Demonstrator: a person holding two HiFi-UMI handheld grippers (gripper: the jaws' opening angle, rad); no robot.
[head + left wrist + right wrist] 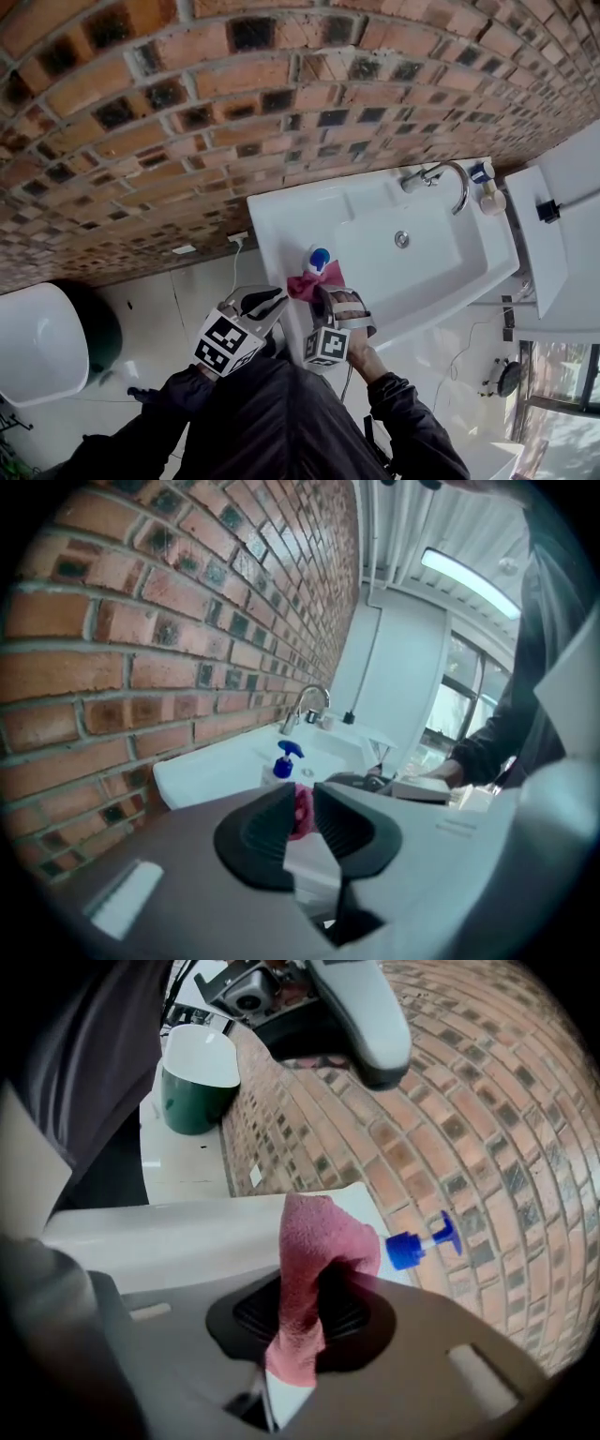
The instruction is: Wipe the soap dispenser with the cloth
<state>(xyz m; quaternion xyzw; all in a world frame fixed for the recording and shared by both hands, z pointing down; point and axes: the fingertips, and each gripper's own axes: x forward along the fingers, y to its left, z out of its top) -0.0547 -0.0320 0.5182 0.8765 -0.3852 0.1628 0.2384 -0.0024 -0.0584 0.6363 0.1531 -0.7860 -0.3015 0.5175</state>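
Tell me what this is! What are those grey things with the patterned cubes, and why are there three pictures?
A person holds two hand tools, each with a claw that pinches like tongs. The patterned cubes are part of the tools. One picture comes from a camera on the person's head, looking down. The other two come from small cameras riding on each tool, looking along its claw. Below is a white washbasin with a tap, against a brick wall. A soap dispenser with a blue pump stands on the basin's edge. The right claw pinches a pink cloth close to it. The left claw is slightly open and holds nothing; the cloth only shows through its gap.
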